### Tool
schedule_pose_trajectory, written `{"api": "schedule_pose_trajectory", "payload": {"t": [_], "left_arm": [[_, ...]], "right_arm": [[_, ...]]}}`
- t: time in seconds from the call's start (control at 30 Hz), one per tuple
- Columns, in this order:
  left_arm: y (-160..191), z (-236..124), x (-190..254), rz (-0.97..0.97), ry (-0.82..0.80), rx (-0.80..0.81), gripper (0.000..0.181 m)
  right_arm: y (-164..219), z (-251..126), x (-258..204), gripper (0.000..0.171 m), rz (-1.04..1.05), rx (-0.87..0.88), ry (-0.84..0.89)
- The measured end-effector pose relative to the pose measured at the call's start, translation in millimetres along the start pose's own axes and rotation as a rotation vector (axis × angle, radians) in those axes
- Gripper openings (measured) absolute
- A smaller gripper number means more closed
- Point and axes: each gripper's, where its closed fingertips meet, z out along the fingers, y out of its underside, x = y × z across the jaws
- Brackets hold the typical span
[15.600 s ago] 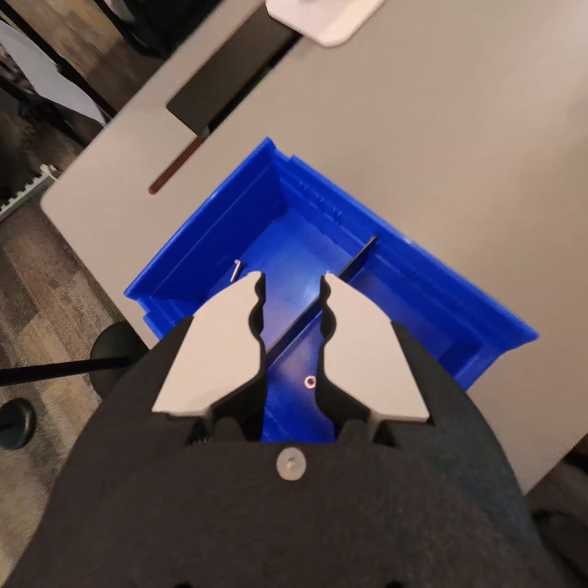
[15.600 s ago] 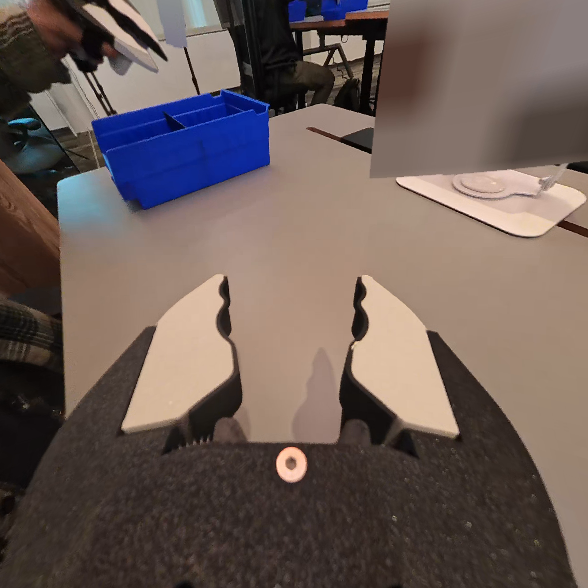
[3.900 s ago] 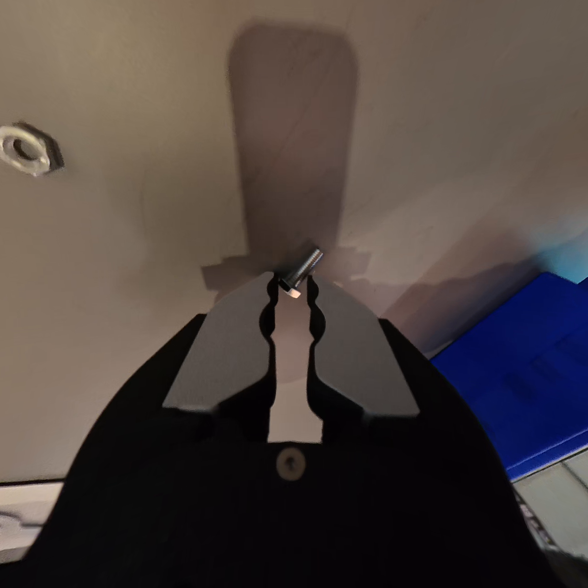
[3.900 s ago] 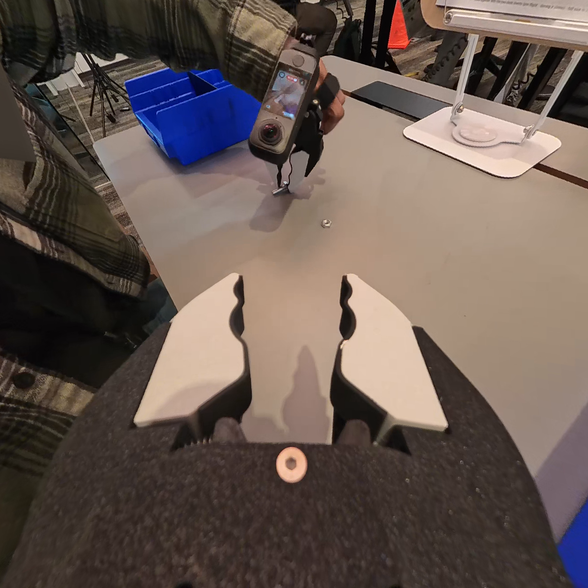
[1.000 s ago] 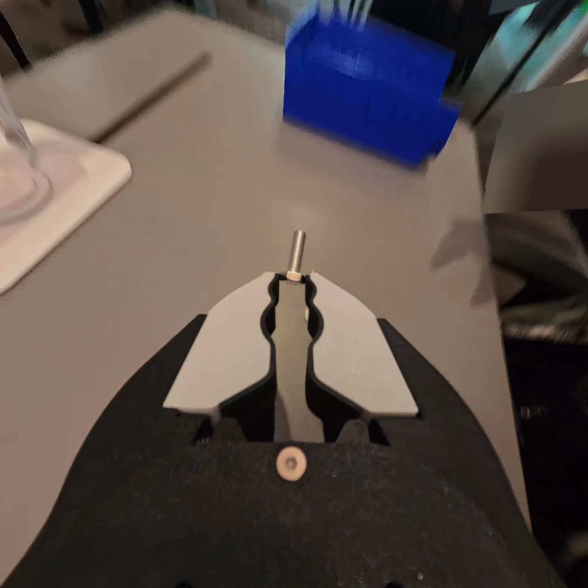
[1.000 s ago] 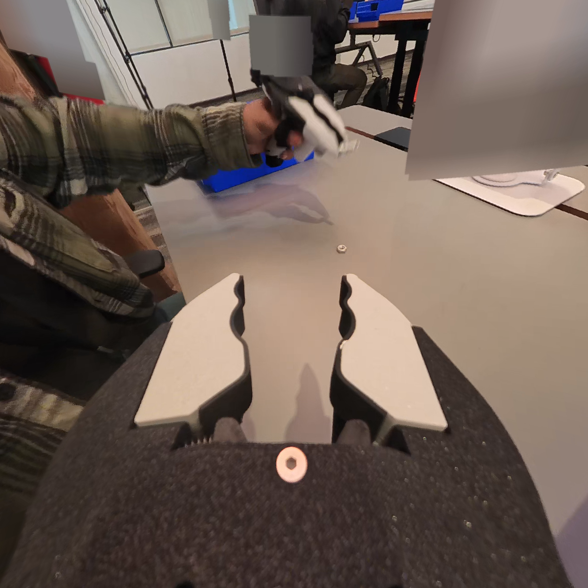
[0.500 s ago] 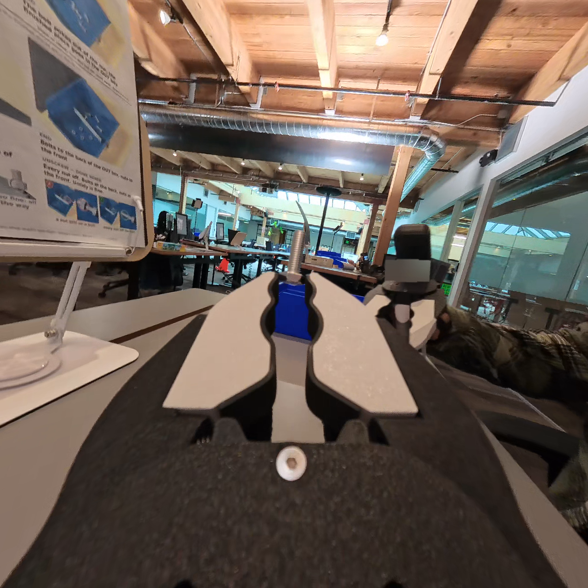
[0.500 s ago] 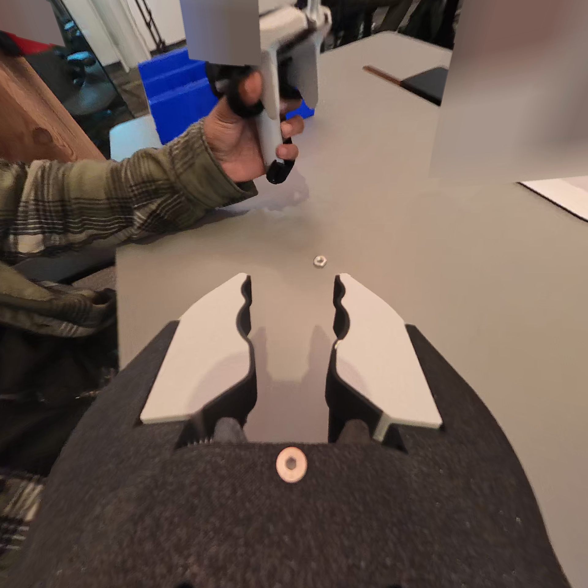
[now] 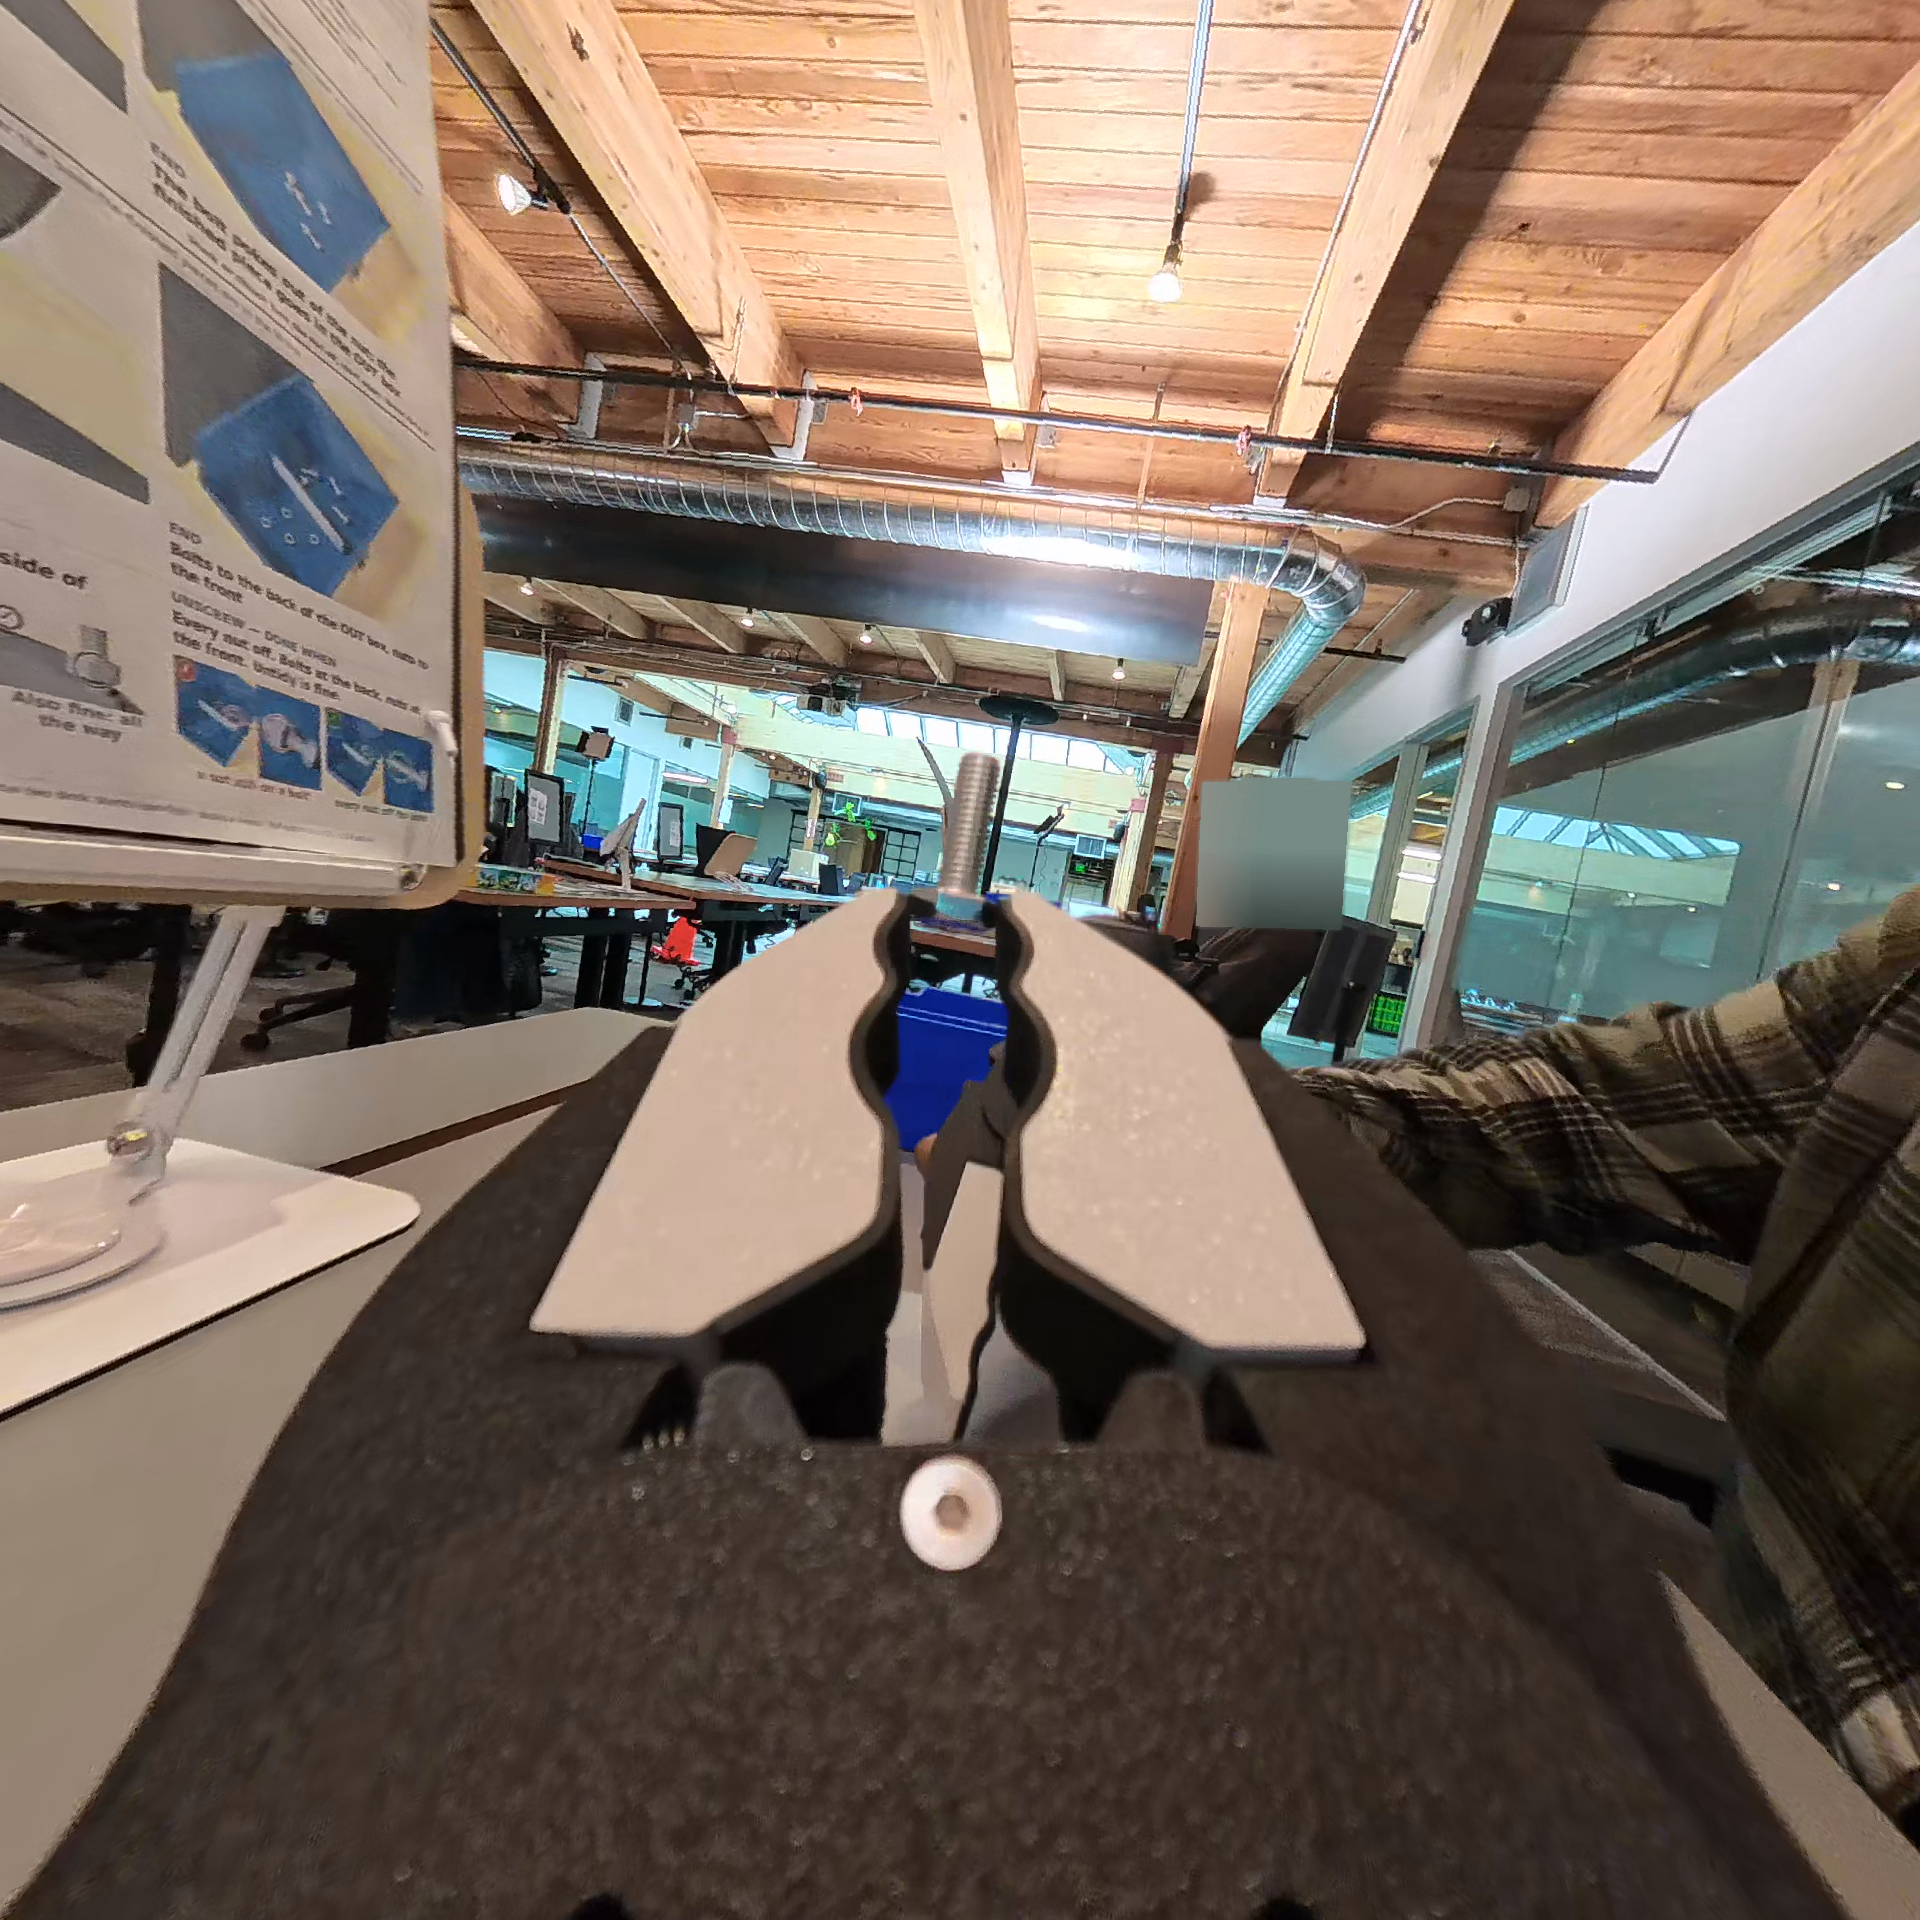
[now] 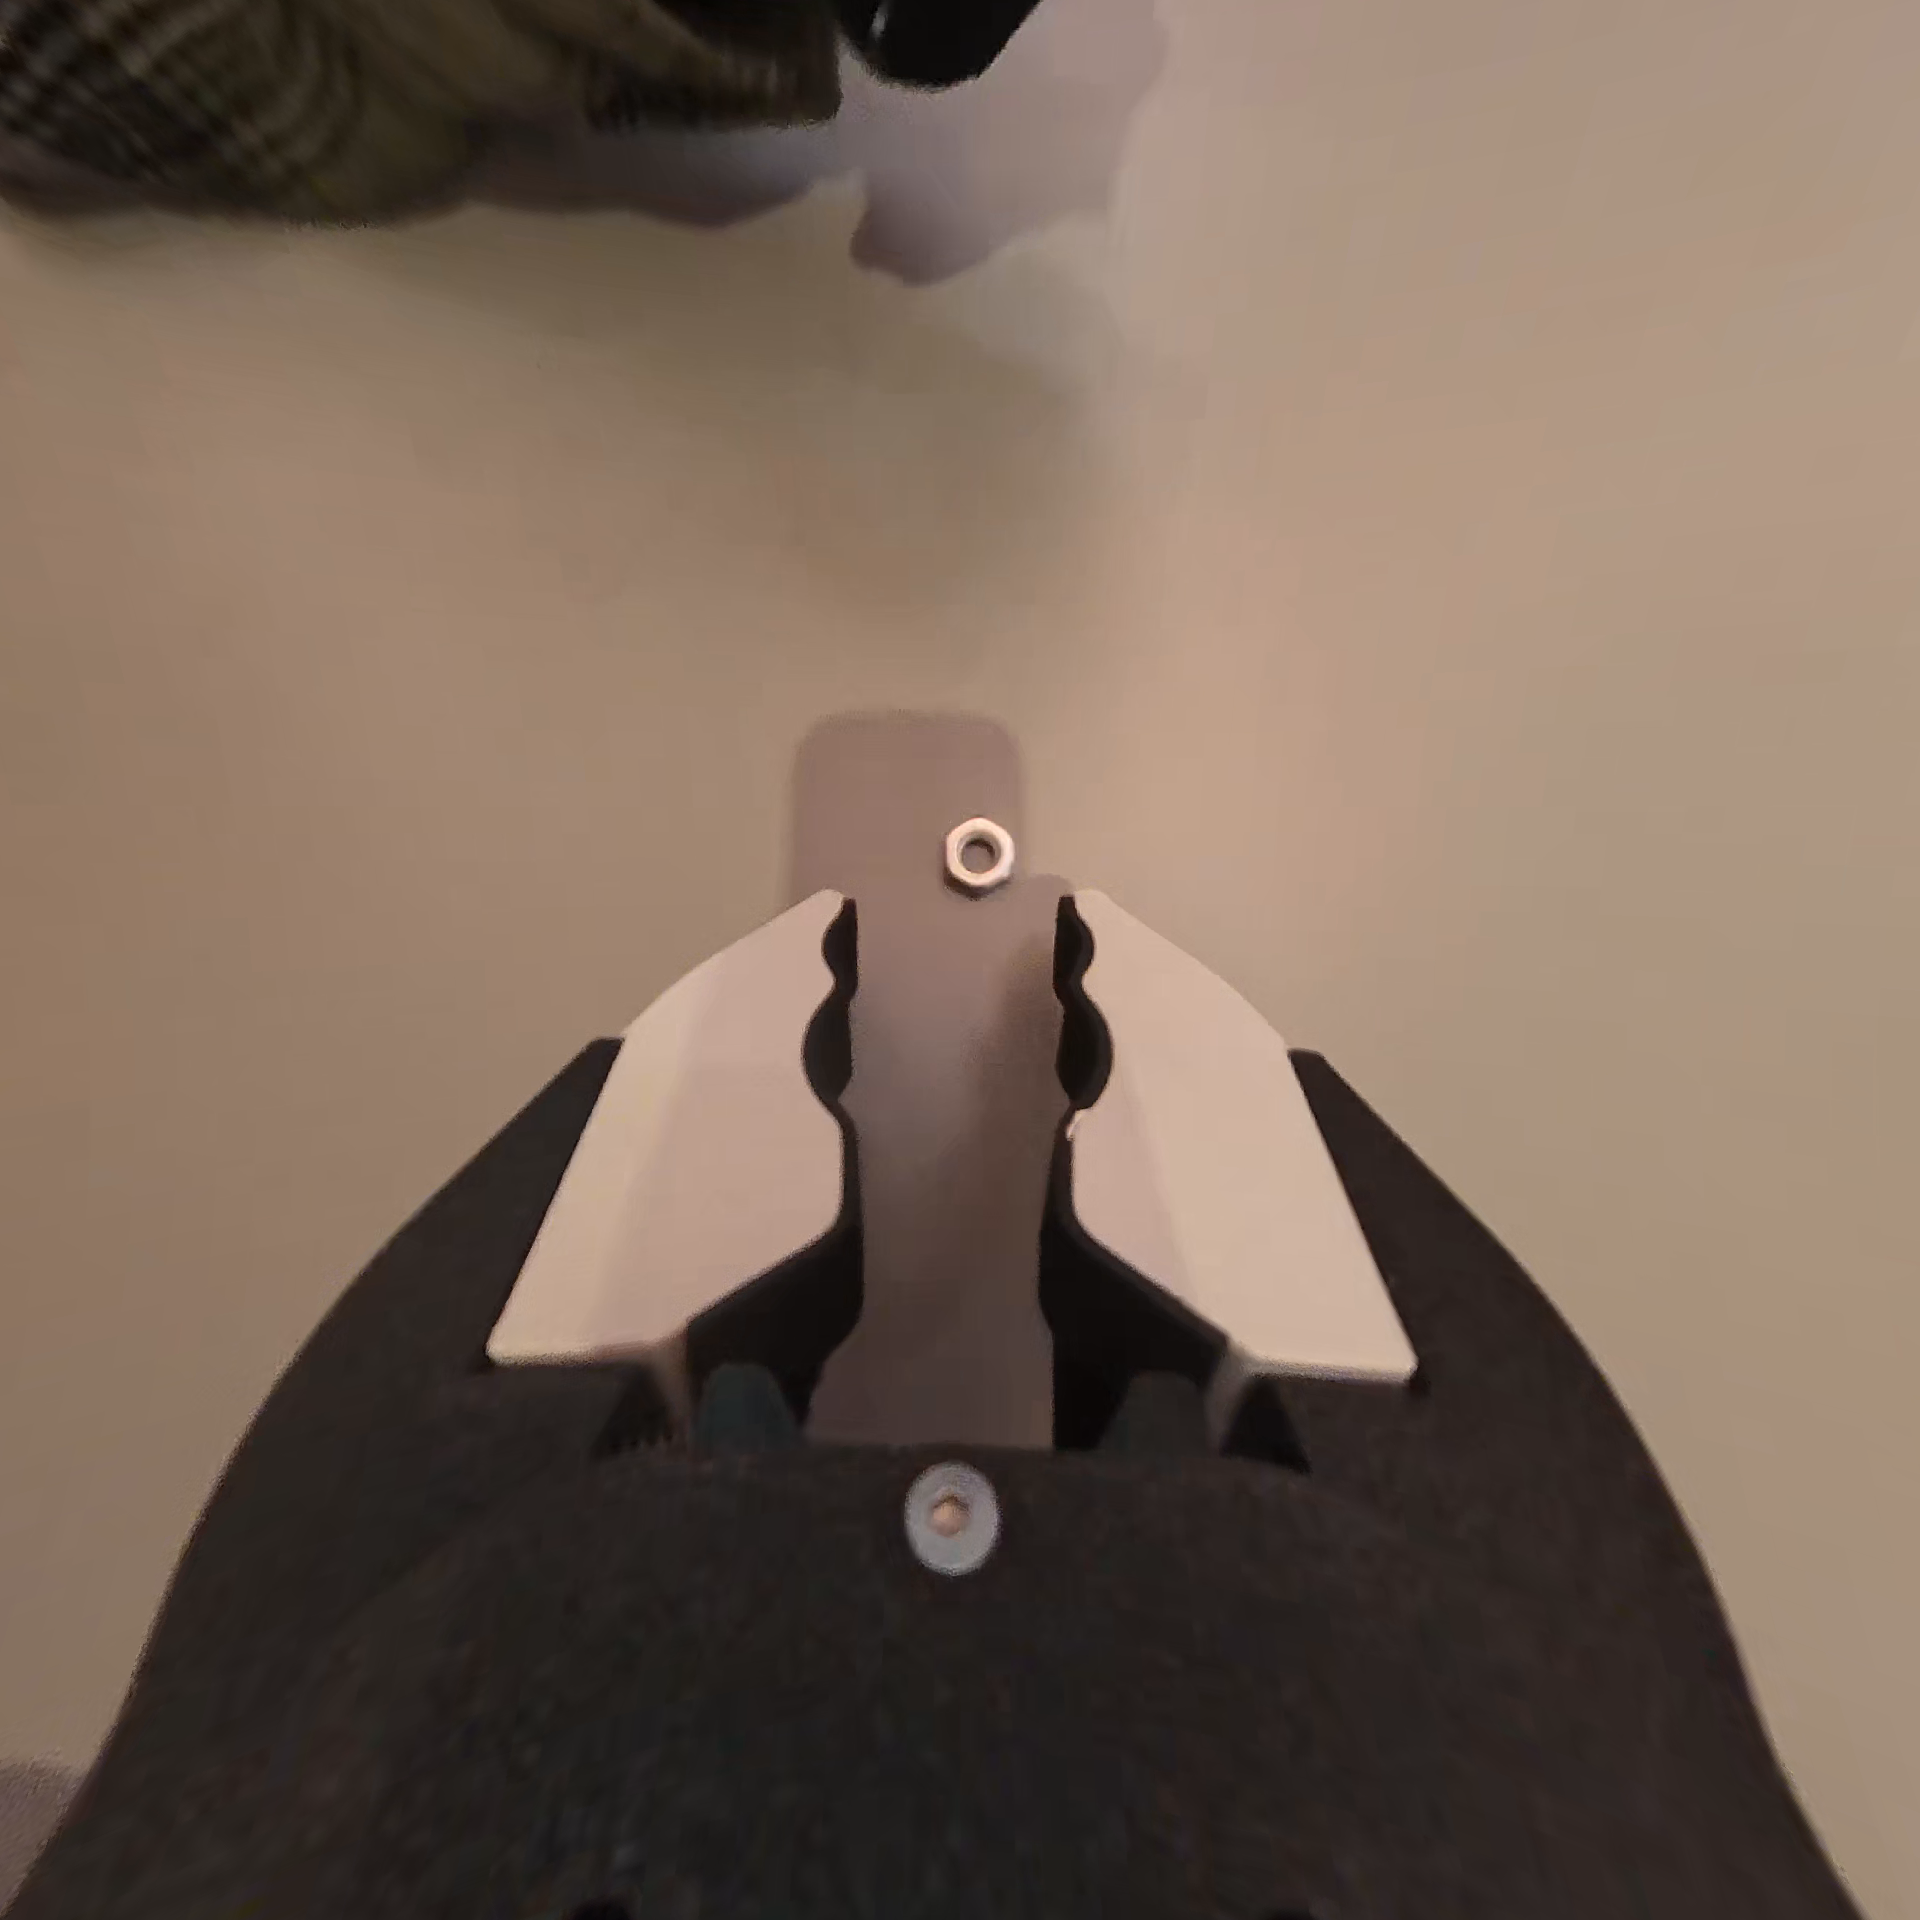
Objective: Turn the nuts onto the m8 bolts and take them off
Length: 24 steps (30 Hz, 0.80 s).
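Nut [image 10: 976, 854] is now lying just beyond my spread right gripper [image 10: 956, 902], which I'm swinging down over it; my left gripper [image 9: 954, 902] is keeping the bolt [image 9: 972, 831] clamped upright, awaiting threading.

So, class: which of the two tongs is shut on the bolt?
The left tongs: shut on the bolt, thread upward. The right tongs gape above the nut.

Left hand-held gripper [image 9: 951, 912] clamped on bolt [image 9: 972, 831] head, threaded shank upright; blue bin [image 9: 940, 1049] beyond; plaid sleeve [image 9: 1621, 1122] at right.
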Motion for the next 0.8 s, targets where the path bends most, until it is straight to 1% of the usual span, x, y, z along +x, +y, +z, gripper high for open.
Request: {"api": "schedule_pose_trajectory", "payload": {"t": [0.17, 0.3, 0.37, 0.43, 0.57, 0.67, 0.8], "left_arm": [[-7, -7, -5, 0.016, -0.019, 0.015, 0.014], [-9, -9, -7, 0.017, -0.025, 0.019, 0.015], [-8, -9, -9, 0.019, -0.033, 0.018, 0.015], [-7, -10, -10, 0.016, -0.036, 0.012, 0.015], [-1, -10, -14, 0.007, -0.043, -0.007, 0.014], [6, -8, -12, 0.004, -0.025, -0.032, 0.014], [18, 3, 1, -0.002, 0.045, -0.069, 0.015]], "right_arm": [[-1, 15, 3, 0.036, -0.080, -0.115, -0.048], [0, 23, 5, 0.031, -0.089, -0.173, -0.088], [-2, 24, 6, 0.028, -0.087, -0.179, -0.094], [-2, 25, 8, 0.014, -0.080, -0.192, -0.097], [-4, 23, 9, 0.014, -0.067, -0.173, -0.102], [-20, -2, 11, 0.014, -0.040, -0.101, -0.095], [-71, -72, 9, 0.014, -0.106, -0.008, -0.081]]}}
